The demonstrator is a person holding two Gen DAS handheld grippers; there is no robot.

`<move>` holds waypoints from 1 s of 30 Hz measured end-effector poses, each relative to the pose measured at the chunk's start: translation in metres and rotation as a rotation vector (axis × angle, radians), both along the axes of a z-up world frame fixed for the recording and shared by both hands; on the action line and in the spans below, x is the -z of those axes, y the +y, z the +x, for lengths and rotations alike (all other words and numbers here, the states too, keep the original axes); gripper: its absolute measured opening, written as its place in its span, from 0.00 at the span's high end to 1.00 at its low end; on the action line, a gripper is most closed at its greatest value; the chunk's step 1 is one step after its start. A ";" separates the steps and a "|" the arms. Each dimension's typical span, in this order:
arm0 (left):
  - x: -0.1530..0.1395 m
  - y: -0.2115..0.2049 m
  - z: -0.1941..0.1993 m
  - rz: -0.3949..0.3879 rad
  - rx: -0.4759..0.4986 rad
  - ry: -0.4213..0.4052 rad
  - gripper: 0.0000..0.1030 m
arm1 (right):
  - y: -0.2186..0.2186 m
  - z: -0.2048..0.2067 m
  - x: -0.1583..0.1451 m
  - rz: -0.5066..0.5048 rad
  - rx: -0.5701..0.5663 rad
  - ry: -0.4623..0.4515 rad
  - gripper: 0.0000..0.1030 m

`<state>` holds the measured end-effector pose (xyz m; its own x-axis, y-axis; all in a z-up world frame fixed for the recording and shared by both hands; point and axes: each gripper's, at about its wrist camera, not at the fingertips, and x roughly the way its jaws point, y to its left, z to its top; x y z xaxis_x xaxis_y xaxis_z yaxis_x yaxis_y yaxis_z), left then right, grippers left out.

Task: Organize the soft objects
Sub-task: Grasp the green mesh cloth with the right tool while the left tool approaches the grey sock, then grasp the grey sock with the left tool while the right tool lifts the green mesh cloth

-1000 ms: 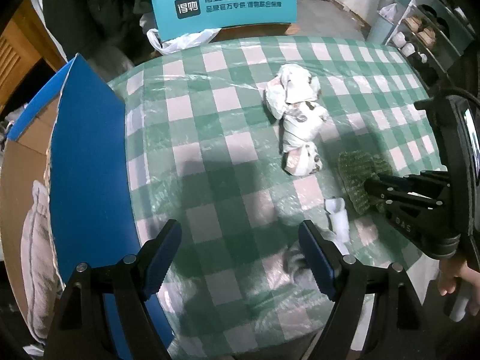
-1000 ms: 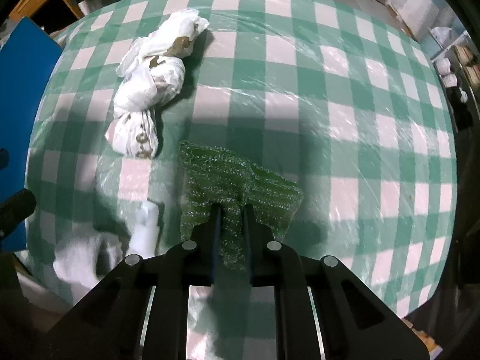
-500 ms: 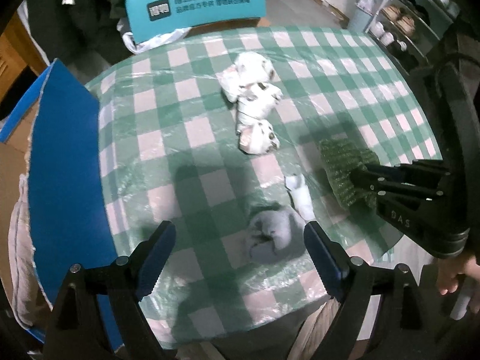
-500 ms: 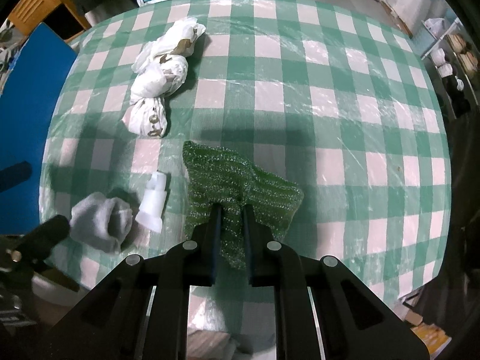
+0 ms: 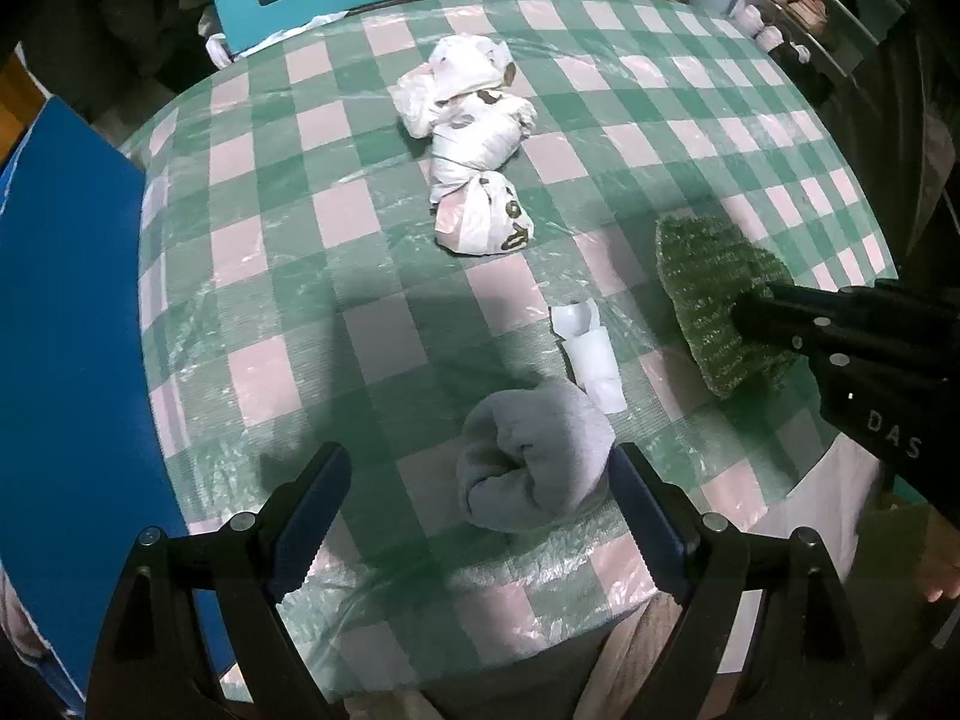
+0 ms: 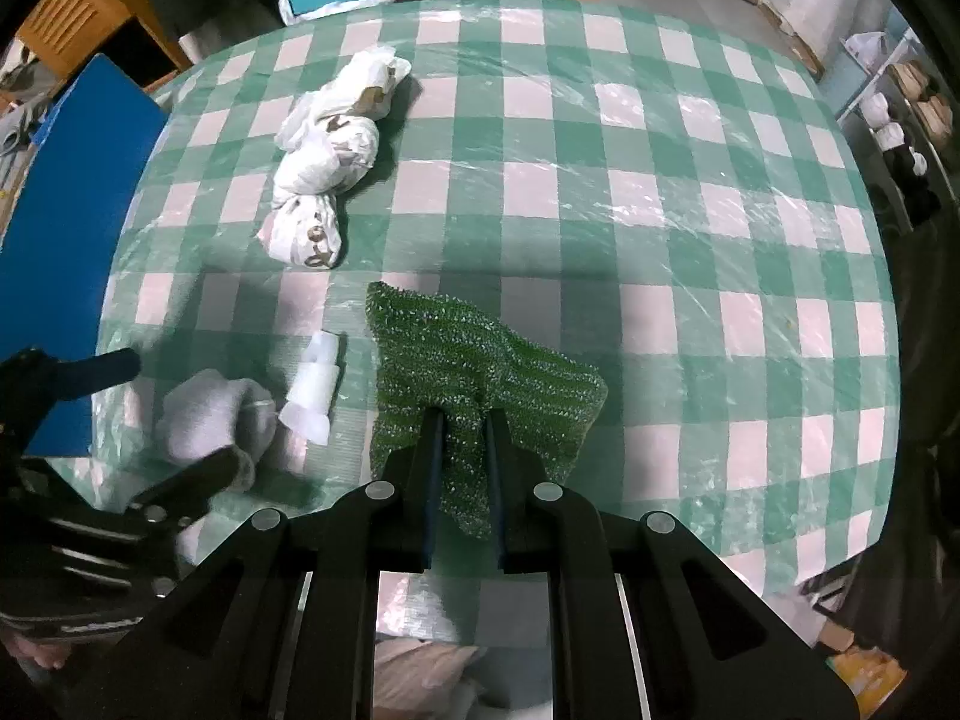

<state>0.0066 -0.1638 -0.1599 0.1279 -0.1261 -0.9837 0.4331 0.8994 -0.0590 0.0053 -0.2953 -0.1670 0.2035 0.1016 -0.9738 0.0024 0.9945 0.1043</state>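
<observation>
Left claw (image 5: 480, 498) spread around grey sock roll (image 5: 531, 462); right claw (image 6: 462, 420) pinching green cloth (image 6: 474, 372)

Left wrist fisheye looking steeply down over the checked tablecloth (image 5: 384, 276) from close above its near edge, right wrist fisheye facing down likewise, both sharing the grey sock roll (image 5: 534, 468) lower centre, green mesh cloth (image 6: 474, 372), white knotted bag (image 6: 324, 174) upper left.
</observation>
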 end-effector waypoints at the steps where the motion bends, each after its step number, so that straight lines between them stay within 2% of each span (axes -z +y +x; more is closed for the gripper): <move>1: 0.001 -0.001 -0.001 -0.003 0.005 0.000 0.14 | -0.003 0.000 -0.002 0.001 -0.002 -0.002 0.90; 4: 0.002 -0.005 -0.003 -0.012 0.022 -0.008 0.17 | -0.004 0.000 -0.005 0.004 -0.007 -0.006 0.90; 7: 0.004 -0.006 -0.004 -0.019 0.037 -0.005 0.27 | -0.003 0.000 -0.006 0.004 -0.011 -0.011 0.89; 9: 0.006 -0.008 -0.005 -0.026 0.046 0.006 0.43 | -0.001 0.000 -0.007 0.006 -0.013 -0.015 0.89; 11: 0.007 -0.011 -0.007 -0.030 0.063 0.020 0.53 | -0.004 -0.003 -0.011 0.008 -0.017 -0.020 0.89; 13: 0.007 -0.014 -0.009 -0.016 0.082 0.007 0.58 | -0.005 -0.005 -0.015 0.007 -0.023 -0.027 0.89; 15: 0.004 -0.016 -0.011 -0.010 0.095 -0.005 0.68 | -0.003 -0.005 -0.018 0.005 -0.030 -0.034 0.89; 22: -0.007 -0.008 -0.009 -0.009 0.074 -0.030 0.74 | 0.000 -0.006 -0.033 0.012 -0.041 -0.066 0.89; 30: -0.026 0.002 -0.007 -0.014 0.051 -0.072 0.76 | 0.003 -0.007 -0.051 0.024 -0.044 -0.100 0.89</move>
<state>0.0000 -0.1614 -0.1340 0.1917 -0.1475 -0.9703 0.4818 0.8755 -0.0379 -0.0017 -0.2924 -0.1158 0.2941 0.1362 -0.9460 -0.0532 0.9906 0.1261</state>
